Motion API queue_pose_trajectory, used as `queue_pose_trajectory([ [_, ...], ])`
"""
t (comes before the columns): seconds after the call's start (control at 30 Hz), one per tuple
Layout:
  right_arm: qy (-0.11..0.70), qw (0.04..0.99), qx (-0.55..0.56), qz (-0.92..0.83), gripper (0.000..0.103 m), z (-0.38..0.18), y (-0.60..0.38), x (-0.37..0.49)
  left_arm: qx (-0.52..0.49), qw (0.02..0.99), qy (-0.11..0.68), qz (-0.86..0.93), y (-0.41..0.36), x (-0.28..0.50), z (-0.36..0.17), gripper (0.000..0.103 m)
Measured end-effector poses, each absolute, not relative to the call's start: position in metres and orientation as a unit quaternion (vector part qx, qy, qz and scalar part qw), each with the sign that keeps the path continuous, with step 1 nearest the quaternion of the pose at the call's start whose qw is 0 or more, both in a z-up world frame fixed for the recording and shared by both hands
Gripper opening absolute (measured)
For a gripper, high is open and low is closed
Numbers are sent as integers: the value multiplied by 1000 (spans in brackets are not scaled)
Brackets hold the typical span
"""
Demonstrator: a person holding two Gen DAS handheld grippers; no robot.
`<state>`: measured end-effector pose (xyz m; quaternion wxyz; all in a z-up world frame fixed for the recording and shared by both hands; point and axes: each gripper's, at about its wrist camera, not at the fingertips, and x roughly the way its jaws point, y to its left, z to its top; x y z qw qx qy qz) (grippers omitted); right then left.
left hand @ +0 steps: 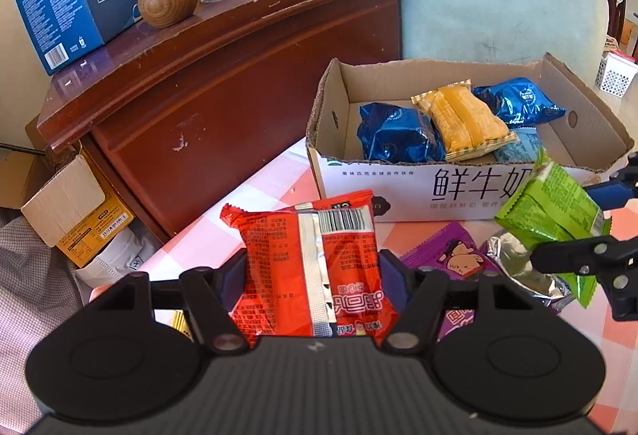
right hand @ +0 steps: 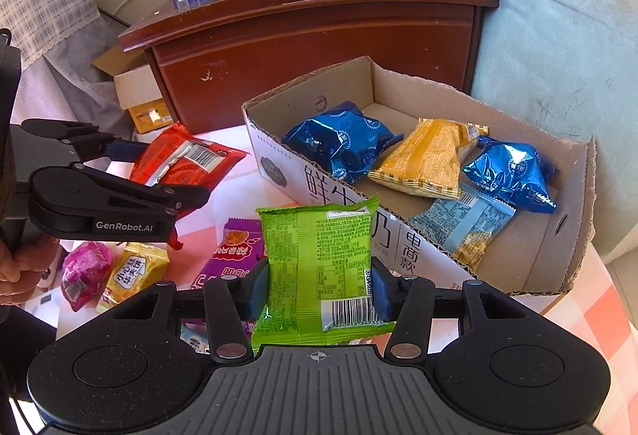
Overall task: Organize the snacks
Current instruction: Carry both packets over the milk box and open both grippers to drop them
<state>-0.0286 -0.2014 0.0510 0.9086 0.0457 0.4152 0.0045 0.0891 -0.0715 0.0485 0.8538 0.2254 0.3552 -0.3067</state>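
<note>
Both grippers are mid-carry: the left gripper (left hand: 313,275) fingers pinch a red foil snack packet (left hand: 307,267), the right gripper (right hand: 317,287) a green one (right hand: 319,267), both above the checked worktop (left hand: 598,335), next needing release inside the open cardboard box (right hand: 530,259).

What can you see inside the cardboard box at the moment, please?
The cardboard box holds two dark blue packets, an orange packet and a pale blue packet. Anything beneath them is hidden.
</note>
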Motion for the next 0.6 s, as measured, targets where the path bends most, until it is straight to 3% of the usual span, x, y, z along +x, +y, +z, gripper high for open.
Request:
queue_pose_trajectory([
  [0.6,368,929,43,-13,49,80,-215,-36,200,878,307,-308,-85,78,79,67],
])
